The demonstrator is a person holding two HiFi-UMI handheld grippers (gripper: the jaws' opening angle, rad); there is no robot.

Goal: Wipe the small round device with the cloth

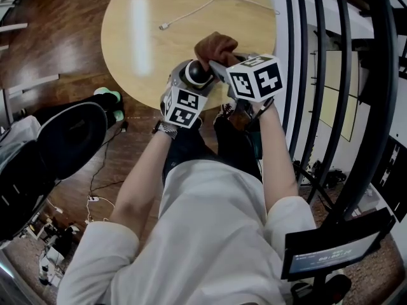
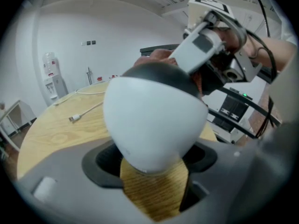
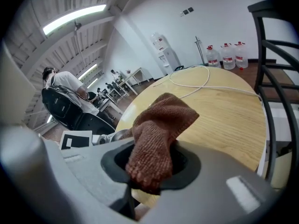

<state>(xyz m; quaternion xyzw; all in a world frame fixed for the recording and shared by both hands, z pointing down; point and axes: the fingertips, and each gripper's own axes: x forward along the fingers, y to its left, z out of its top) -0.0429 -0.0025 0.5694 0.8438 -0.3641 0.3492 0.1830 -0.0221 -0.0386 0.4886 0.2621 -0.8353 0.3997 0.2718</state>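
The small round device [image 1: 198,73], white-bodied with a black cap, sits between the jaws of my left gripper [image 1: 193,76], which is shut on it above the table's near edge. In the left gripper view the device [image 2: 154,120] fills the middle, over the jaws of the left gripper [image 2: 152,162]. My right gripper [image 1: 217,61] is shut on a brown cloth [image 1: 215,46], whose bunched end rests just above and behind the device's cap. In the right gripper view the cloth [image 3: 156,139] stands up out of the right gripper [image 3: 152,167]. Whether cloth and device touch is hidden.
A round wooden table [image 1: 146,49] carries a white cable [image 1: 191,13] with a loose plug. Black railing bars [image 1: 331,75] rise close on the right. A black chair [image 1: 70,138] stands on the dark floor at left. My legs are under the grippers.
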